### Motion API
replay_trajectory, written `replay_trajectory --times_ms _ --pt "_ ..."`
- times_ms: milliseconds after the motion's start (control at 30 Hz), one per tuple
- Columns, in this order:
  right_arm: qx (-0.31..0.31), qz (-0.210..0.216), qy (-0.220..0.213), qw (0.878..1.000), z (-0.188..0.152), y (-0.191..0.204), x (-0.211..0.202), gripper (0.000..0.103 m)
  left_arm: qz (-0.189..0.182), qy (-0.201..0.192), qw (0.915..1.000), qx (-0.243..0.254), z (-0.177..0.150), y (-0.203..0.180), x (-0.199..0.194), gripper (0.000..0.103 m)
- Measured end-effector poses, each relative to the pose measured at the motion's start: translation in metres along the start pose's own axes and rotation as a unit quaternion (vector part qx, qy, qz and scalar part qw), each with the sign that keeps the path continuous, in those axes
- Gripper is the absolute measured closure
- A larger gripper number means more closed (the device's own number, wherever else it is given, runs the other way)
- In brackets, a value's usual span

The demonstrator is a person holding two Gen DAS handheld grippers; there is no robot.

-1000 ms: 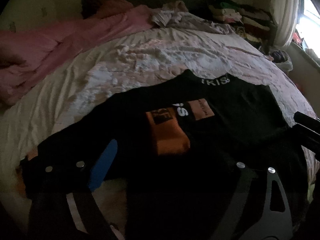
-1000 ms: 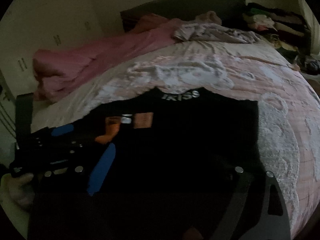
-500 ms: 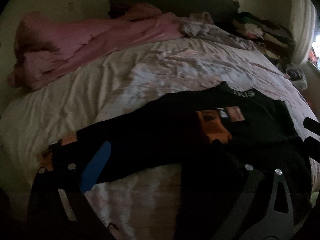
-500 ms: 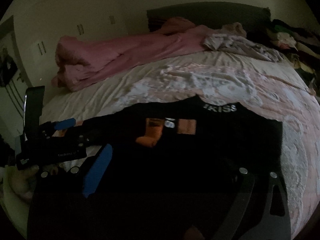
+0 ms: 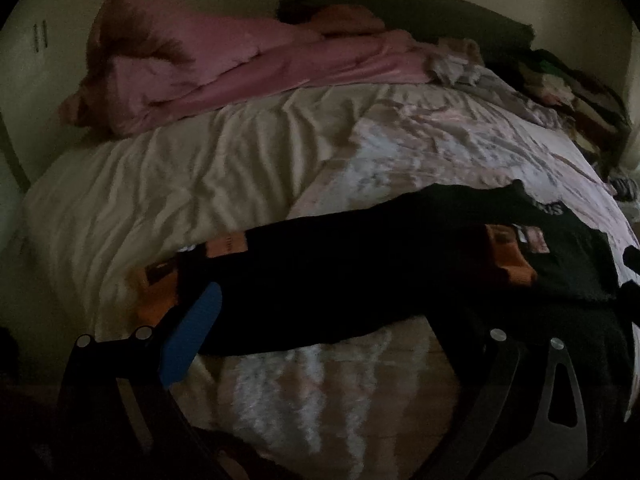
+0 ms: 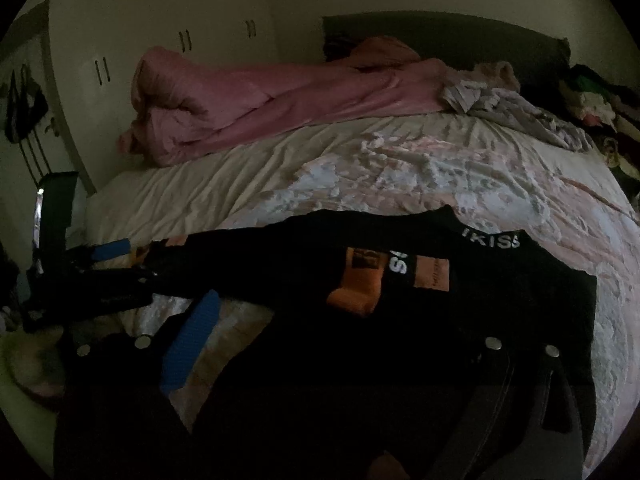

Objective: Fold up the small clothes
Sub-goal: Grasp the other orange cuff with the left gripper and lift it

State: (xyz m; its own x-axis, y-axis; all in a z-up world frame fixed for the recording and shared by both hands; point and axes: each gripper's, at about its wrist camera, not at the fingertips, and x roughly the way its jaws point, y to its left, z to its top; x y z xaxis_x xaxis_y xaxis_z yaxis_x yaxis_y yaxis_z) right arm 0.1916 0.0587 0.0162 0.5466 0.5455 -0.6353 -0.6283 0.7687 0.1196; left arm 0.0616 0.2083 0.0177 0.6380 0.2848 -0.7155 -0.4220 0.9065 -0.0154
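A black garment [image 5: 360, 276] with orange patches and a white-lettered neckband lies spread on the bed; it also shows in the right wrist view [image 6: 460, 320]. One sleeve stretches left to an orange cuff [image 5: 160, 284]. My left gripper [image 5: 332, 344] is open, its blue pad [image 5: 192, 340] at the sleeve's near edge by the cuff. In the right wrist view the left gripper [image 6: 96, 264] sits at the sleeve end. My right gripper [image 6: 336, 352] is open over the garment's lower body, its blue pad [image 6: 192, 344] over the sheet.
The bed [image 5: 200, 184] has a cream sheet and a pink patterned cover. A pink duvet [image 5: 224, 68] lies bunched along the far side. Piled clothes [image 6: 592, 104] sit at the far right by a dark headboard [image 6: 440, 36]. Wardrobe doors [image 6: 160, 40] stand behind left.
Both grippers have swung left along the bed. The left sleeve is now stretched out to the left, its orange cuff showing. The garment's body has shifted right in the left wrist view.
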Motion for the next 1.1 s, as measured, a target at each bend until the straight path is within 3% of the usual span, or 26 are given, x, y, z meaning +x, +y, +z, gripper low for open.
replay_trajectory --times_ms 433,733,1000,1067,1100 --pt "-0.023 0.02 0.022 0.999 0.005 0.037 0.038 0.005 0.048 0.02 0.9964 -0.067 -0.006 0.066 0.015 0.01" --pt "-0.039 0.025 0.037 0.998 0.008 0.057 0.058 0.005 0.071 0.055 0.9902 -0.107 -0.018 0.106 0.037 0.01" --pt "-0.046 0.024 0.053 0.997 -0.002 0.063 0.069 0.005 0.034 0.082 0.9821 -0.166 -0.03 0.13 0.056 0.01" --pt "-0.045 0.025 0.055 0.997 -0.003 0.062 0.069 0.005 0.026 0.084 0.9818 -0.168 -0.031 0.129 0.059 0.014" --pt "-0.044 0.024 0.055 0.997 -0.004 0.061 0.07 0.005 0.025 0.086 0.982 -0.166 -0.031 0.127 0.061 0.021"
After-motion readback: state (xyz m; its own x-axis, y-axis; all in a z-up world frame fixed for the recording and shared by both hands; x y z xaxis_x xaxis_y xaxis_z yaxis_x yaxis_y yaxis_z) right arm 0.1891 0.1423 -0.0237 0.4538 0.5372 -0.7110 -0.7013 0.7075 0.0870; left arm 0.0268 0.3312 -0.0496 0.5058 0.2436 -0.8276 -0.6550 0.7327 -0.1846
